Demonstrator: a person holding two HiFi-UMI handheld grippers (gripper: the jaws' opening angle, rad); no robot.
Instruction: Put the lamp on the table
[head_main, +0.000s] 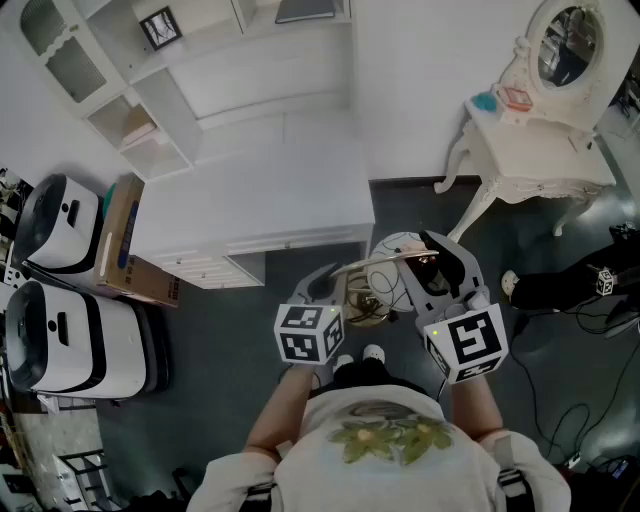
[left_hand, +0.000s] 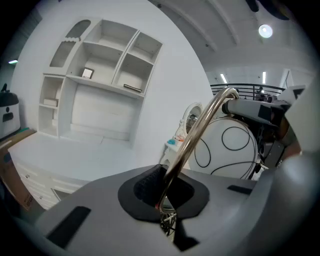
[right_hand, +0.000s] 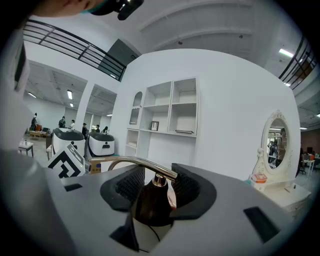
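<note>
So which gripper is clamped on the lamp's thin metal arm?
The left gripper, shut tight on the curved arm; the right gripper grips the dark cap instead.

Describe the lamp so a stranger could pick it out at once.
From the white desk, look toward the person. There the left gripper and right gripper hold the lamp: a white globe with thin black lines on a curved brass arm, unlike anything nearby.

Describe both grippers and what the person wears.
The left gripper and right gripper are grey with black ribbed pads; each carries a white cube with black square markers. The shirt is white with a green print.
</note>
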